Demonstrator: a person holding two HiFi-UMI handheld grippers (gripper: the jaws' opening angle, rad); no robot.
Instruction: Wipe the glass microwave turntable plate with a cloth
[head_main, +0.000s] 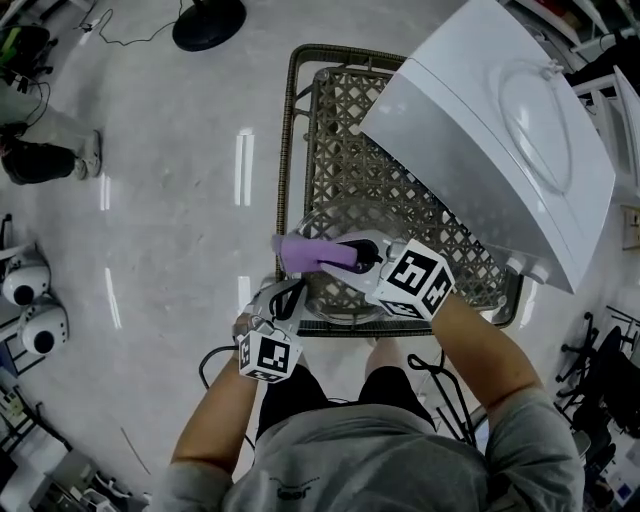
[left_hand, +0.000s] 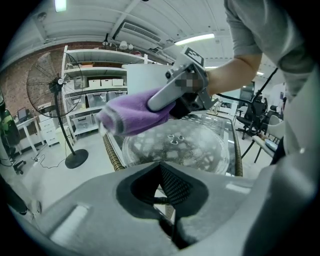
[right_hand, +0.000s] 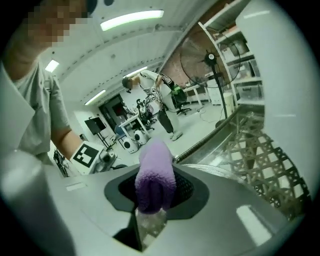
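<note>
Closest, my left tongs (left_hand: 167, 202) are pressed together with nothing in them, just at the near rim of the glass turntable plate (left_hand: 175, 145). Beyond them, my right tongs (right_hand: 150, 200) clamp a bunched purple cloth (right_hand: 156, 170) over that plate. It lies on the wicker worktop (head_main: 330, 110), with the white microwave (head_main: 500, 130) farther right.

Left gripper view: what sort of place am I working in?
Probably a lab or workshop hall: white metal storage shelves holding boxes, a tall black pedestal fan on the pale polished floor, and black office chairs further back.
</note>
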